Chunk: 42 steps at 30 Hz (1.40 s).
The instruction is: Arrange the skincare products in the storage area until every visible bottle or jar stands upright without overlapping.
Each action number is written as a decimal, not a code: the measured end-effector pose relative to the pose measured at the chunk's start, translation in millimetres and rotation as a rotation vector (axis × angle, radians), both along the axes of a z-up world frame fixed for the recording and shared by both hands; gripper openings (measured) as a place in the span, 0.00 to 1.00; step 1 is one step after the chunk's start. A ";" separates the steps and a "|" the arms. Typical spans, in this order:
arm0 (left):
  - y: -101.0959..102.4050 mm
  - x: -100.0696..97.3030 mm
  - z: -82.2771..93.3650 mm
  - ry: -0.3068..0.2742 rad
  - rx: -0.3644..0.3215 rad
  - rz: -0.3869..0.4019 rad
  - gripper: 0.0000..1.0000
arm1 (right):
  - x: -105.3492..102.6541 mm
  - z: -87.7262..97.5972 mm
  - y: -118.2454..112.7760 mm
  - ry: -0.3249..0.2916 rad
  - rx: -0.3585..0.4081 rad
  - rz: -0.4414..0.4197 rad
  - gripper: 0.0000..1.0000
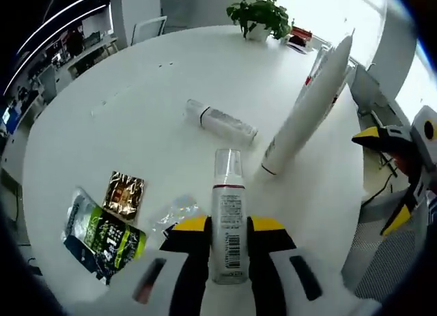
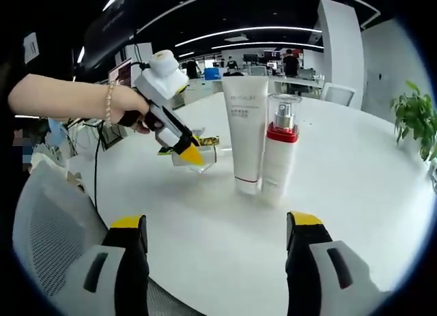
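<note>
White table (image 1: 136, 97); left claw (image 1: 229, 227) grips bottle (image 1: 229, 227) lengthwise, cap forward.

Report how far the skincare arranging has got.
Done: the white tube and the red-collared pump bottle stand upright side by side. In hand: the left gripper is clamped on a clear-capped bottle, tipped over. Left: a clear bottle lies flat on the table. Right gripper open, empty.

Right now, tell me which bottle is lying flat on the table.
The clear bottle out in the middle of the white table. It lies on its side, untouched, while the tall white tube stands and the pump bottle sits between the left gripper jaws.
</note>
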<state>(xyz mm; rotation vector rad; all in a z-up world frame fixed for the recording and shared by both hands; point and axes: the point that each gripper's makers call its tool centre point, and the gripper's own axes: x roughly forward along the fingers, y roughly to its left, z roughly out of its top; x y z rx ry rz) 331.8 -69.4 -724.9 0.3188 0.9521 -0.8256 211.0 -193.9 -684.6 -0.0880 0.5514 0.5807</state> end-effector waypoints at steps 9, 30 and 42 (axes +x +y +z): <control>10.9 -22.8 23.5 0.005 -0.124 0.072 0.23 | -1.6 4.5 5.5 0.000 0.049 -0.002 0.83; 42.5 -69.9 75.7 0.044 -0.522 0.220 0.23 | -2.0 33.4 45.8 0.009 0.216 0.120 0.85; 38.7 -111.1 117.8 0.048 -0.792 0.208 0.23 | -1.1 89.8 106.1 0.035 0.605 0.247 0.73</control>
